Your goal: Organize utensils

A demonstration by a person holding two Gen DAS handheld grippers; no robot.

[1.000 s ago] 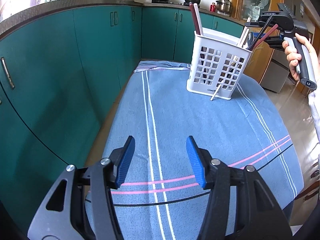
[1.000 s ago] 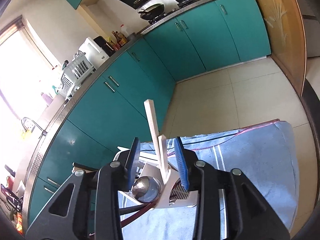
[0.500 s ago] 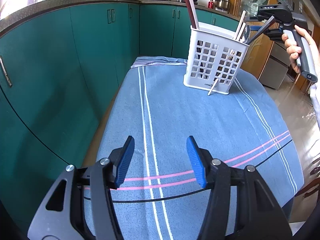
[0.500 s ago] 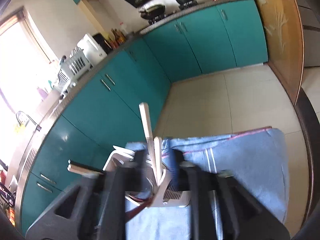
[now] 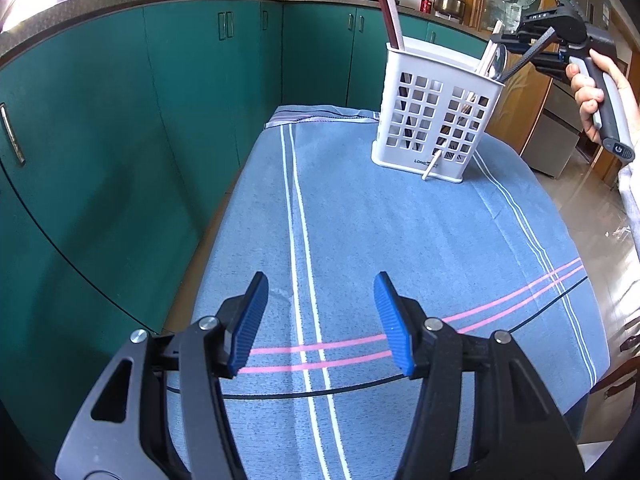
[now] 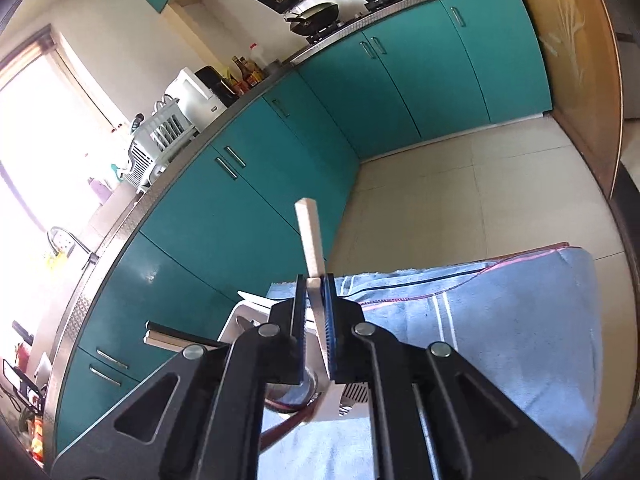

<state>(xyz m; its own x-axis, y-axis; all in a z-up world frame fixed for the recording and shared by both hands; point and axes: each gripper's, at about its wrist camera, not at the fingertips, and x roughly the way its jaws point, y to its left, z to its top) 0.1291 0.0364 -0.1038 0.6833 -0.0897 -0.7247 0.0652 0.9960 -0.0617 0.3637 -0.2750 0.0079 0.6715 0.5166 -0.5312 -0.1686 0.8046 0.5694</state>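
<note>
The right gripper [image 6: 315,320] is closing its jaws on a pair of pale chopsticks [image 6: 310,240]. The blue pads [image 6: 329,320] are pressing against the sticks from both sides, with only the sticks' width left between them. The sticks are standing nearly upright, one poking well above the fingertips, the other ending about level with them. Their lower ends are running down into the white holder [image 5: 434,112], which is sitting at the far end of the blue striped cloth [image 5: 360,220]. In the left view a hand [image 5: 596,88] is holding this gripper over the holder's right rim.

In the holder a spoon [image 5: 499,64] is leaning beside the pale sticks, and a dark red pair [image 5: 390,20] is rising from the left corner. One stick tip [image 5: 432,166] is poking out through the holder's lower wall onto the cloth.

The left gripper [image 5: 318,320] is hovering over the near end of the cloth with its jaws standing about half open, nothing between them.
</note>
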